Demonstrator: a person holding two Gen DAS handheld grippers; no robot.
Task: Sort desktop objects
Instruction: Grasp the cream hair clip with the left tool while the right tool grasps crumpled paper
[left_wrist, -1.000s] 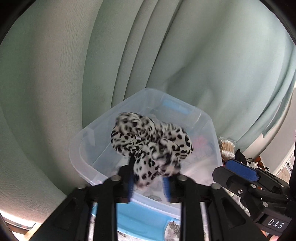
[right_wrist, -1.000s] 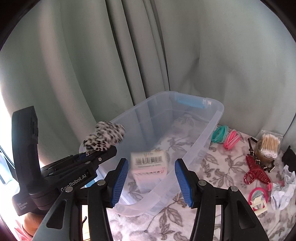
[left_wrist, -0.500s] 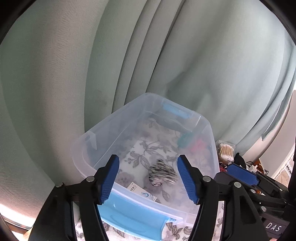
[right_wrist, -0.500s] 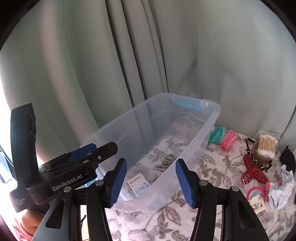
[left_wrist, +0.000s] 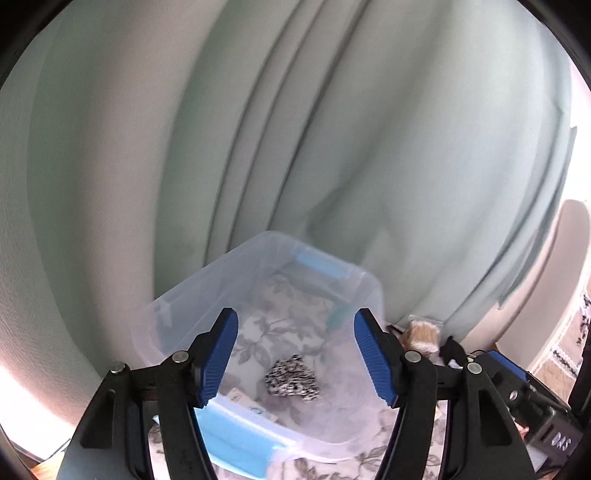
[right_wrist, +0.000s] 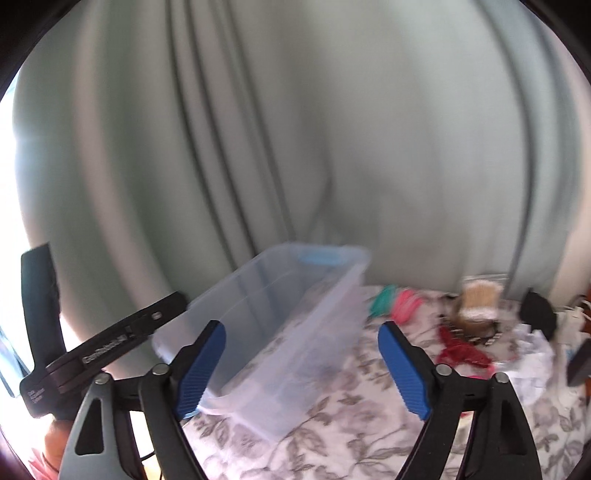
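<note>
Inside the clear plastic bin (left_wrist: 184, 321), on its floor toward the near end, lies the leopard-print scrunchie (left_wrist: 291, 376), a crumpled black-and-white lump. It sits below and between the blue pads of the left gripper (left_wrist: 295, 358), whose jaws are spread wide with nothing between them. Just beside the scrunchie, against the near wall, lies a small white box (left_wrist: 240, 397), partly hidden behind the bin's blue handle.

The right gripper (right_wrist: 301, 365) hangs at the bin's right side, its jaws also wide apart and holding nothing. Past it, on the floral tablecloth (right_wrist: 332, 435), green and pink hair ties (right_wrist: 395, 301) lie beside the bin's far corner, with a tub of cotton swabs (right_wrist: 480, 302), a red hair claw (right_wrist: 461, 352) and crumpled paper (right_wrist: 532, 354) further right, all blurred. Pale green curtain (left_wrist: 295, 129) hangs behind.
</note>
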